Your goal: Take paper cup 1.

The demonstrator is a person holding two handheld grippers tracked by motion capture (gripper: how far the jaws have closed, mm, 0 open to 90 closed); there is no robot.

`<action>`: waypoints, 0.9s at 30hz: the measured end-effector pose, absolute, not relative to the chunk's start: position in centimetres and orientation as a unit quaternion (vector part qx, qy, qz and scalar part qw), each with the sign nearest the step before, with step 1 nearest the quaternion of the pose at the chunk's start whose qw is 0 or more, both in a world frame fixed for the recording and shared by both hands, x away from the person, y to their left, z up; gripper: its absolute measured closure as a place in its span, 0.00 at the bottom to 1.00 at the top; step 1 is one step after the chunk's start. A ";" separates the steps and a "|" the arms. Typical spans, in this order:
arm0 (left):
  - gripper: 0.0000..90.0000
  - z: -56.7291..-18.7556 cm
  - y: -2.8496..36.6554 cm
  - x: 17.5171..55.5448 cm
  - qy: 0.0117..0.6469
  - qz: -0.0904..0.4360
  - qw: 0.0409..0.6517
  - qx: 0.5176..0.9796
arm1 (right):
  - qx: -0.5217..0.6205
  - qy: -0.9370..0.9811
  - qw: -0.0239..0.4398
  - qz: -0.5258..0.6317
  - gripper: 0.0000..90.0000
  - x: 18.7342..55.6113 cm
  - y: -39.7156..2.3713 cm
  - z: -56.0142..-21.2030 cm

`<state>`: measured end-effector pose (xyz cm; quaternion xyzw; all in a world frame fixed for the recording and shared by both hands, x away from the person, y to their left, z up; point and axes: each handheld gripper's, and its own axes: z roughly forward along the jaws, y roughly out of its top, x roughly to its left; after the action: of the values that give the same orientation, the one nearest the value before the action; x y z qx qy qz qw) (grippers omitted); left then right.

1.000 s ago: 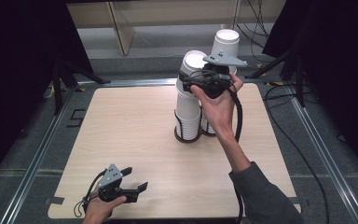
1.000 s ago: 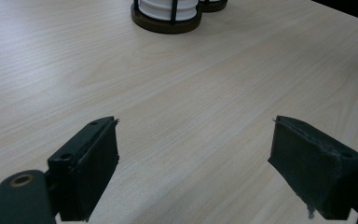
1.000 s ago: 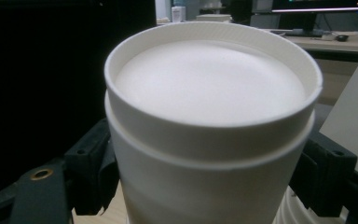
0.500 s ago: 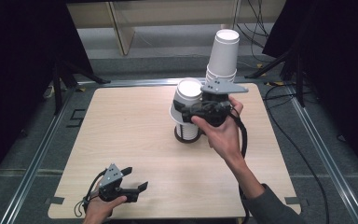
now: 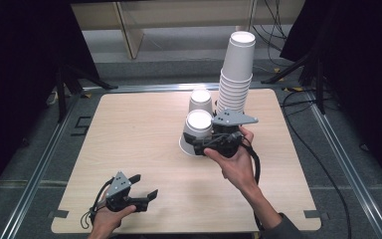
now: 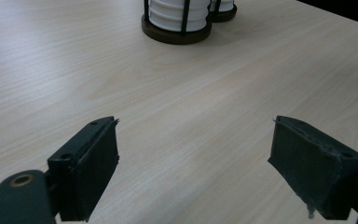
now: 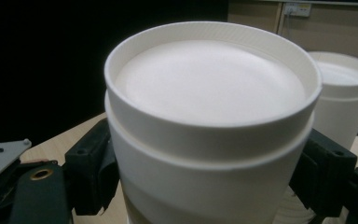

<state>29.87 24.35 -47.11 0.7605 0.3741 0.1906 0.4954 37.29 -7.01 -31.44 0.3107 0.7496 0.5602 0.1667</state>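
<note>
My right gripper (image 5: pixel 200 145) is clamped on an upside-down paper cup (image 5: pixel 197 132) near the table's middle, axis roughly upright, just near and left of the tall stack (image 5: pixel 235 74), while my left gripper (image 5: pixel 146 196) waits wide open and empty at the near edge.

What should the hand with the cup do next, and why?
Probably lower the cup onto bare table and open. The right tool grips it by its sides, upside down, beside the tall stack; the left tool rests open.
</note>
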 end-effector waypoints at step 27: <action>0.16 -46.9 24.2 30.0 0.363 0.193 0.524 0.746 | 0.301 0.781 0.111 0.535 0.23 38.2 -5.2 -38.5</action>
<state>29.99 24.18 -46.90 0.7459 0.3635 0.1931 0.5237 38.17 -5.22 -38.55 0.3012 0.7813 0.5352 0.1113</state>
